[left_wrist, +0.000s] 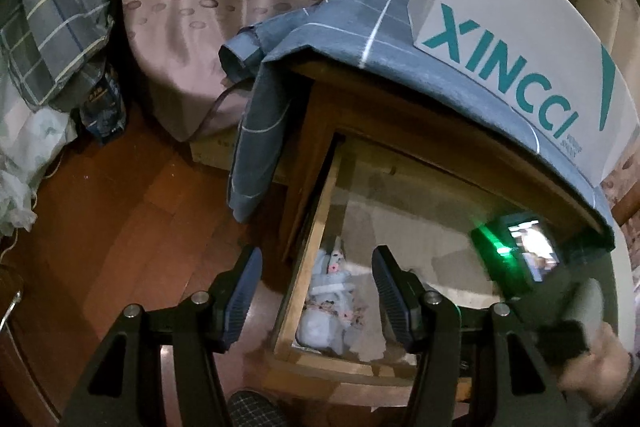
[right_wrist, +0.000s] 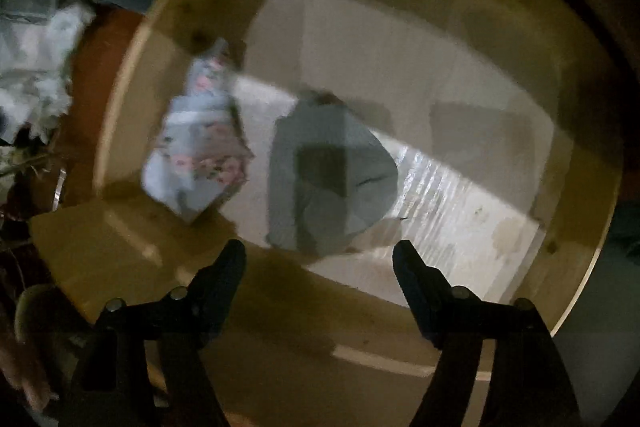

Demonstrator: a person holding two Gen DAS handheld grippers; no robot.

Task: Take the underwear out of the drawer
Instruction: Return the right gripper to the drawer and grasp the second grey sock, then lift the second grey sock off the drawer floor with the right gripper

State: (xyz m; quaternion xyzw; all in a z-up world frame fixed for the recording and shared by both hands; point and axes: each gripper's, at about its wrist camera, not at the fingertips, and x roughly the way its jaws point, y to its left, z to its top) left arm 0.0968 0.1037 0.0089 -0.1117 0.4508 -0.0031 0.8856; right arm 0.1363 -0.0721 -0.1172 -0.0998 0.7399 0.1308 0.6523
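Two grippers above the open drawer [right_wrist: 132,107].
The left gripper [left_wrist: 316,291] and right gripper [right_wrist: 320,259] both have fingers wide apart, holding nothing; floral underwear [right_wrist: 200,155] and a pale blue piece [right_wrist: 332,179] lie inside the drawer.

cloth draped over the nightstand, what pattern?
Blue-grey cloth with thin pale grid lines, a wide check. Clearest in the left wrist view.

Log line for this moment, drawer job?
drawer: open | right gripper: open, above plain blue underwear | floral underwear: untouched | left gripper: open, empty
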